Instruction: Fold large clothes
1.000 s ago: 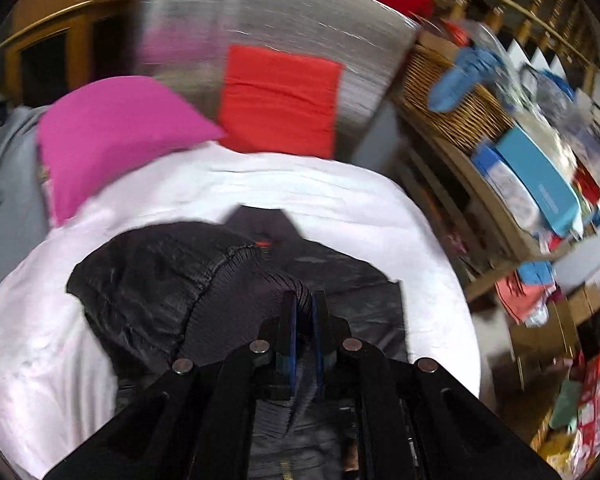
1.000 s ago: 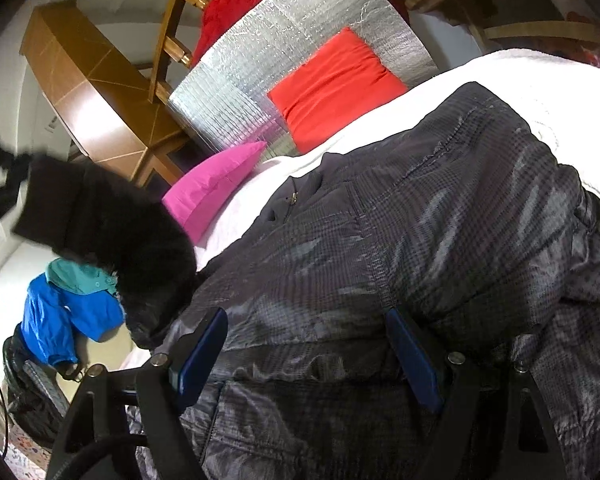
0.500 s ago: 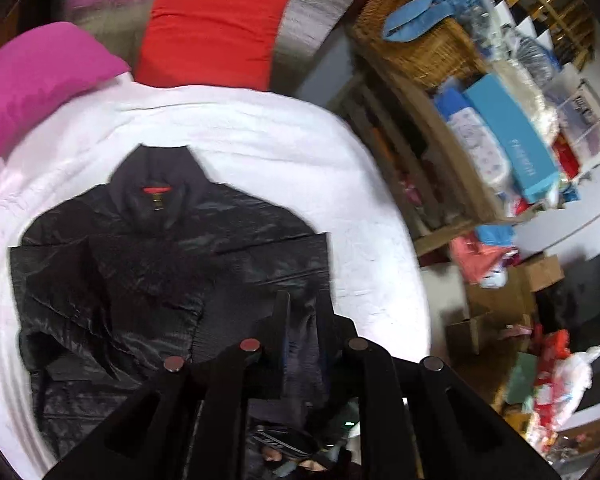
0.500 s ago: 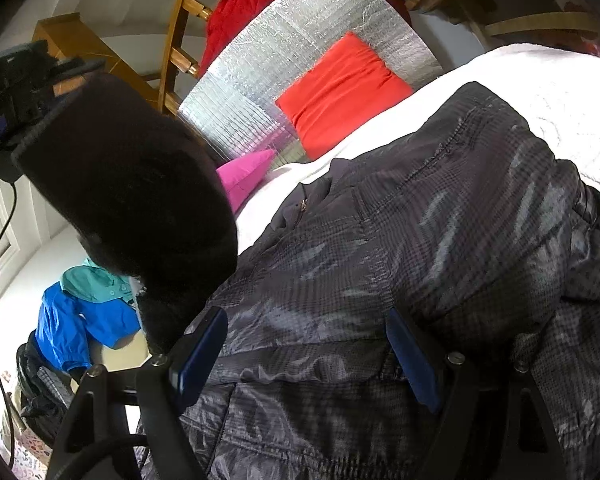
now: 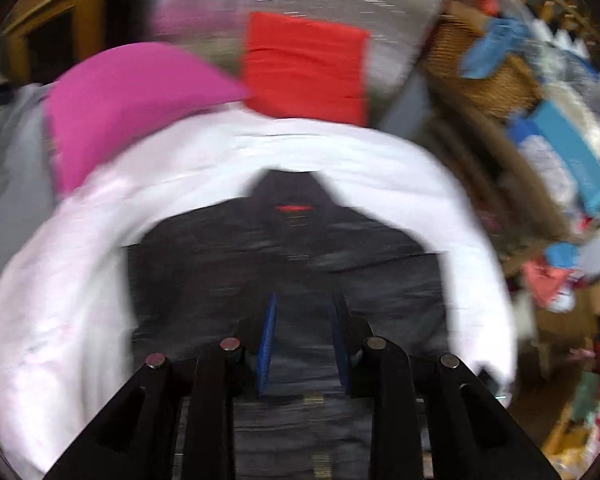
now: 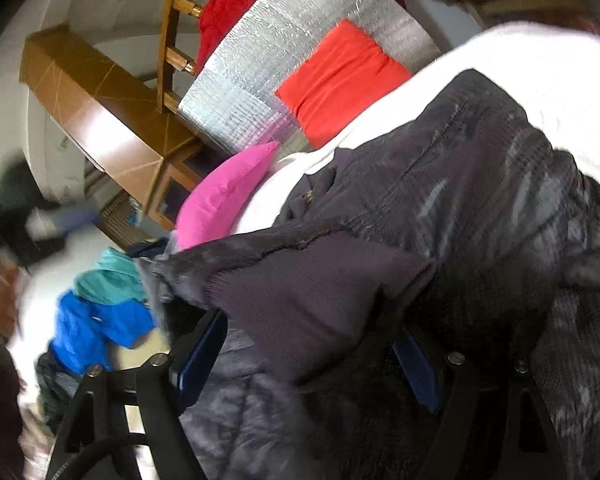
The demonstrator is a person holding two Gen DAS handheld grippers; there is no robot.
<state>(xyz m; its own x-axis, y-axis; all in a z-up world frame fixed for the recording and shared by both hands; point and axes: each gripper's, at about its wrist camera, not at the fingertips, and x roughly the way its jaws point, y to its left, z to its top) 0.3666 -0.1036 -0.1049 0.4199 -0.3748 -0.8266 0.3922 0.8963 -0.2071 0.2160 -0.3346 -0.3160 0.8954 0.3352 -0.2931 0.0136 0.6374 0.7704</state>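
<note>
A black padded jacket [image 5: 292, 264] lies flat on the white bed [image 5: 72, 280], collar towards the pillows, with a sleeve folded across its body [image 6: 312, 292]. My left gripper [image 5: 304, 336] is open and empty above the jacket's lower middle; this view is blurred by motion. My right gripper [image 6: 312, 356] is open, low against the jacket, with the folded sleeve's knit cuff lying between its blue pads [image 6: 202, 354].
A pink pillow [image 5: 124, 100] and a red pillow [image 5: 304, 68] lean against a silver panel [image 6: 284, 56] at the head of the bed. Cluttered shelves and a wicker basket [image 5: 480, 68] stand to the right. Blue clothes [image 6: 96, 328] lie on the floor at left.
My left gripper carried the sleeve over the jacket, opened and let it go, then pulled back. The sleeve now lies across the jacket by my right gripper, which stayed put.
</note>
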